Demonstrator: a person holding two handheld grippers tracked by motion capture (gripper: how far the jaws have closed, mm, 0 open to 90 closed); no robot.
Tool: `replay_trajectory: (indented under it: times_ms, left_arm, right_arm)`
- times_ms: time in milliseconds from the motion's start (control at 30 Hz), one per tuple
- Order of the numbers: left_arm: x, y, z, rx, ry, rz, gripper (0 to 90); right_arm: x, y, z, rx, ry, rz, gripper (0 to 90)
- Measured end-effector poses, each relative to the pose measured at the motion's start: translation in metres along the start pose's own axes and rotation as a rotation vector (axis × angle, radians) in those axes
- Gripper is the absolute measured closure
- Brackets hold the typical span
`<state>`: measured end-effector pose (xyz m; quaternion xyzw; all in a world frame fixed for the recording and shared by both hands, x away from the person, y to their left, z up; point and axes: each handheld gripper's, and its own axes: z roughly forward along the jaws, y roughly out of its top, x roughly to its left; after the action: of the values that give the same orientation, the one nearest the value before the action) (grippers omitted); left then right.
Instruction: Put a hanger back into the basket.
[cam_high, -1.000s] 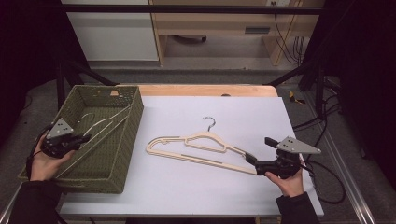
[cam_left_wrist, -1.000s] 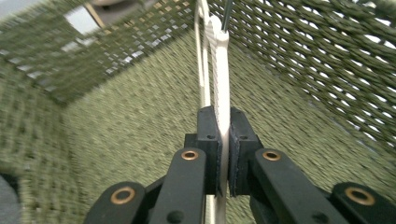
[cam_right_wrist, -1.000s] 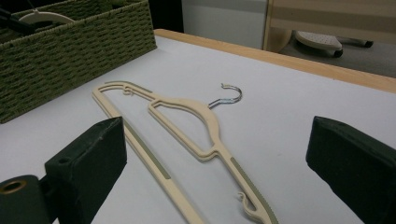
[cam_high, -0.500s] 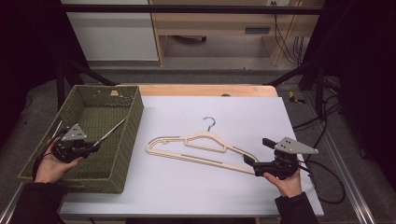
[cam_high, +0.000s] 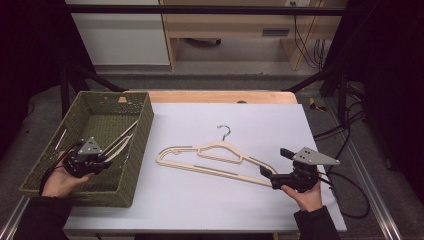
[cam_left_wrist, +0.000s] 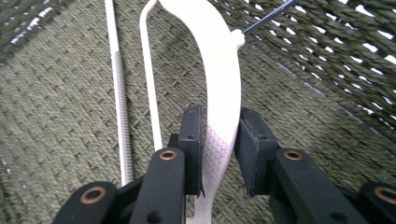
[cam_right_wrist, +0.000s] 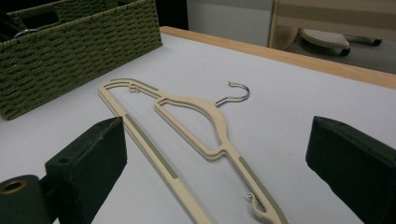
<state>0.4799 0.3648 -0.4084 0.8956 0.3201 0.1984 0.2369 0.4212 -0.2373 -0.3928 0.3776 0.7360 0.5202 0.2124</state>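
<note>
While left gripper (cam_left_wrist: 219, 149) jaws loosen around smooth white hanger (cam_left_wrist: 219, 84), woven basket (cam_high: 42, 170), right gripper (cam_right_wrist: 219, 172) agape.

The basket (cam_high: 141, 145) is woven from matt olive-green cord, coarse and ribbed, with open gaps in its walls. The hanger inside it (cam_left_wrist: 219, 84) looks like smooth white plastic with a soft sheen, stamped with a fine diamond texture where it passes between the fingers (cam_left_wrist: 192, 149), which are matt black and rubbery. The cream hanger (cam_right_wrist: 187, 121) on the worktop (cam_high: 215, 210) is matt plastic with duller olive grip strips, ridged near the end, and a shiny metal hook. The worktop is covered by a smooth, matt pale-grey sheet, with a bare light wood strip at its far edge.
</note>
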Motion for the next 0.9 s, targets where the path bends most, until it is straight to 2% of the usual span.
replay_trajectory:
  times_ms: [167,300,333,367,400,433,467,500,533,567,600,633,667,700,767,800,833,900]
  left_arm:
    - [0.001,0.001,-0.001,0.0,-0.006,-0.006,70.8]
    - [0.001,0.002,-0.006,-0.036,-0.001,-0.008,65.5]
    - [0.002,0.003,-0.011,-0.081,0.005,-0.032,59.4]
    - [0.002,0.003,-0.011,-0.081,0.005,-0.032,54.1]
    - [0.002,0.004,-0.014,-0.108,0.015,-0.051,54.1]
    - [0.002,0.006,-0.017,-0.138,0.024,-0.065,49.5]
    - [0.002,0.007,-0.021,-0.161,0.037,-0.064,40.5]
    - [0.002,0.008,-0.024,-0.182,0.045,-0.074,40.5]
    - [0.001,0.01,-0.029,-0.219,0.051,-0.094,35.8]
    - [0.0,0.014,-0.037,-0.25,0.055,-0.096,29.8]
    - [-0.003,0.016,-0.04,-0.29,0.056,-0.12,27.4]
    - [-0.003,0.016,-0.04,-0.29,0.056,-0.12,24.8]
    - [-0.006,0.021,-0.049,-0.34,0.057,-0.136,23.0]
    - [-0.006,0.021,-0.049,-0.34,0.057,-0.136,21.3]
    - [-0.01,0.026,-0.057,-0.385,0.054,-0.152,16.9]
    - [-0.015,0.032,-0.063,-0.444,0.035,-0.168,15.6]
    - [-0.015,0.032,-0.063,-0.444,0.035,-0.168,14.8]
    - [-0.023,0.039,-0.069,-0.495,0.018,-0.174,14.5]
  right_arm:
    - [0.0,0.0,0.0,0.0,0.001,-0.001,5.7]
    - [0.001,0.0,0.001,0.0,0.002,-0.001,5.7]
    - [0.001,0.001,0.001,0.001,0.003,-0.001,5.8]
    - [0.001,0.001,0.001,0.001,0.003,-0.001,5.8]
    - [0.0,0.001,0.001,0.003,0.003,-0.005,5.9]
    - [0.0,0.001,0.001,0.003,0.005,-0.008,6.0]
    - [0.0,0.001,0.001,-0.004,0.001,0.0,6.6]
    - [0.0,0.001,0.001,-0.004,0.001,0.0,6.6]
    - [0.0,0.001,0.001,-0.007,0.003,-0.002,6.8]
    - [-0.001,0.001,0.001,-0.007,0.004,-0.002,7.0]
    - [-0.001,0.001,0.002,-0.003,0.009,-0.003,7.0]
    - [-0.001,0.001,0.002,-0.003,0.009,-0.003,7.0]
    - [0.0,0.002,0.004,0.002,0.007,0.001,7.0]
    - [0.0,0.002,0.004,0.002,0.007,0.001,7.0]
    - [-0.001,0.002,0.006,0.01,0.011,-0.007,7.0]
    - [-0.001,0.002,0.007,0.012,0.012,0.0,7.0]
    - [-0.002,0.002,0.008,0.016,0.013,-0.008,7.0]
    - [-0.002,0.003,0.009,0.014,0.011,-0.007,7.1]
